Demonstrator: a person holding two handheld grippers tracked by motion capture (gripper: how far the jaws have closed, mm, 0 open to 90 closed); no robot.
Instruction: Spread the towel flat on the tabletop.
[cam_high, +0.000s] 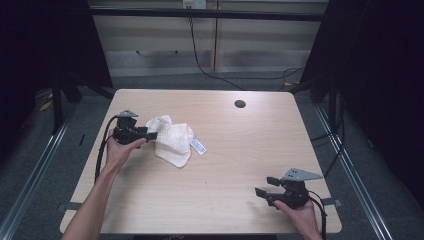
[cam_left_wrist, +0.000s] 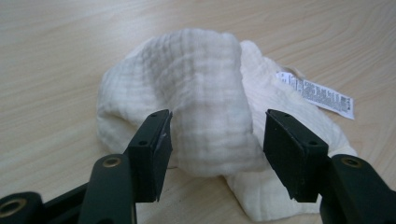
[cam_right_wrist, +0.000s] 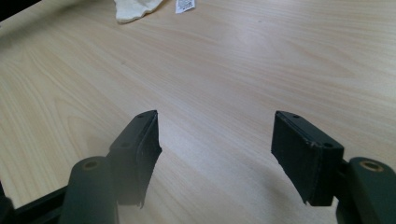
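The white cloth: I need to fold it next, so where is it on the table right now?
In the high view the white cloth lies crumpled on the left half of the table, right in front of the left gripper, whose open jaws straddle a raised fold.

In the right gripper view the top edge cuts off the white cloth and its label. The print on the label is too small to read. A raised fold hides the cloth's far part in the left gripper view.
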